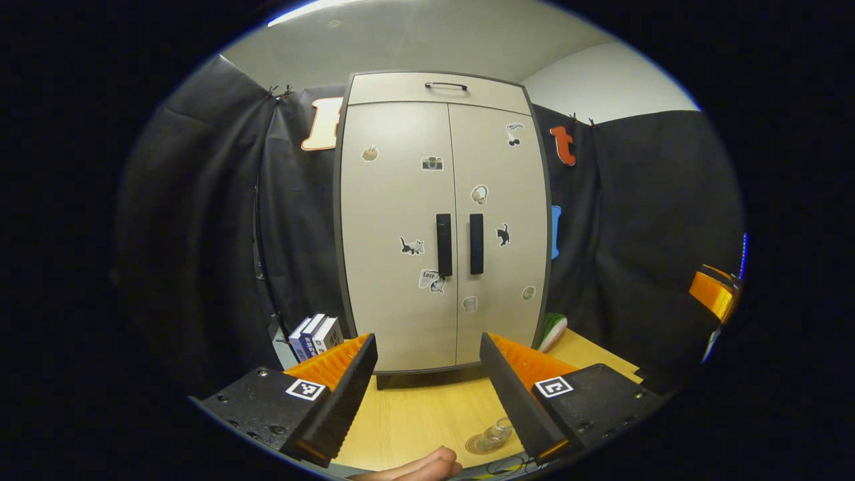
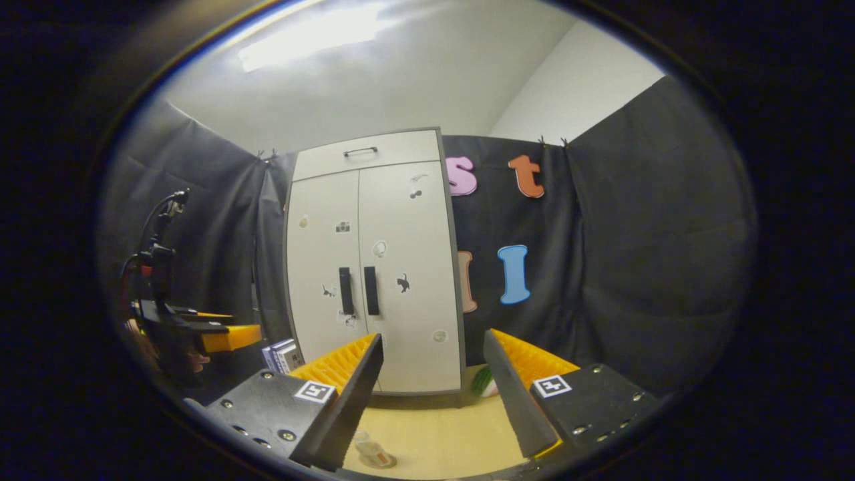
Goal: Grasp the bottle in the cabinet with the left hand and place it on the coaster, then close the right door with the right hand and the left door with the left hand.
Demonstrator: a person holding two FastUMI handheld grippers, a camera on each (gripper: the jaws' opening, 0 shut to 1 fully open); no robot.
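The beige cabinet (image 1: 441, 220) stands on the wooden table with both doors shut, their black handles (image 1: 444, 245) side by side at the middle. A small clear bottle (image 1: 497, 433) rests on a round coaster (image 1: 482, 444) near the table's front edge, beside my left gripper's right finger. My left gripper (image 1: 427, 394) is open and holds nothing, facing the cabinet from a distance. In the right gripper view the cabinet (image 2: 374, 267) is also shut and the bottle (image 2: 367, 446) sits low on the table. My right gripper (image 2: 431, 394) is open and holds nothing.
Books (image 1: 314, 337) lean left of the cabinet and a green-and-white object (image 1: 551, 331) lies to its right. A finger (image 1: 417, 467) shows at the bottom edge. The other gripper (image 2: 220, 337) hangs at the left, its orange part (image 1: 715, 294) at the right.
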